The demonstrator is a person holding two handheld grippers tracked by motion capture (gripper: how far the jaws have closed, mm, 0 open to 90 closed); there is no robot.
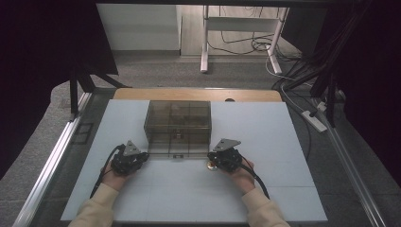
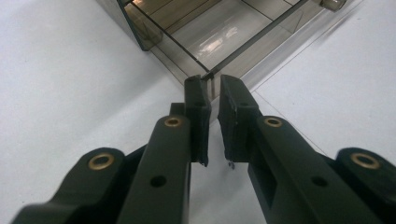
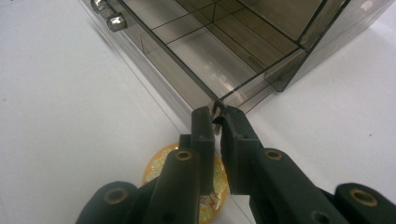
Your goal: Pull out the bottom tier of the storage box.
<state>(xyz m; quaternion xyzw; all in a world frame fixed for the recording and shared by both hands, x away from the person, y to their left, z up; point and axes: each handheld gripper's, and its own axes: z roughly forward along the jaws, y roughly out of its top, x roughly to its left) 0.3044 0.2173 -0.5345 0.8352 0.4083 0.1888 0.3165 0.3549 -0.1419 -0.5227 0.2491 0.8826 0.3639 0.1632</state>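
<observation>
sitting near the middle of the white desk [image 1: 265, 189], the smoky see-through box [image 1: 177, 127] has its drawer front turned toward the person, with a small silver knob [image 3: 116, 21] on that face. its long axis runs across the desk, left to right in the high view, and thin dividers inside split it into compartments. the two near corners of its bottom edge are where the tongs meet it.

the left tongs [image 2: 211, 86] sit at the box's near left corner. in the left gripper view the jaws are nearly pressed together, a narrow gap between them, and the corner edge of the clear wall stands right at the tips of that gap; i cannot tell whether the pads actually pinch it. the right tongs [image 3: 217, 116] sit at the near right corner, jaws pressed close, and the thin corner edge of the box is caught between their tips.

just beside the right tongs, on the desk under them, lies a round yellow glittery disc [image 3: 208, 196], close to the box front but apart from it. a hand [image 1: 116, 176] in a cream sleeve [image 1: 94, 208] holds each tool from the near edge.

no brand, label or writing can be read on the box or the disc.
</observation>
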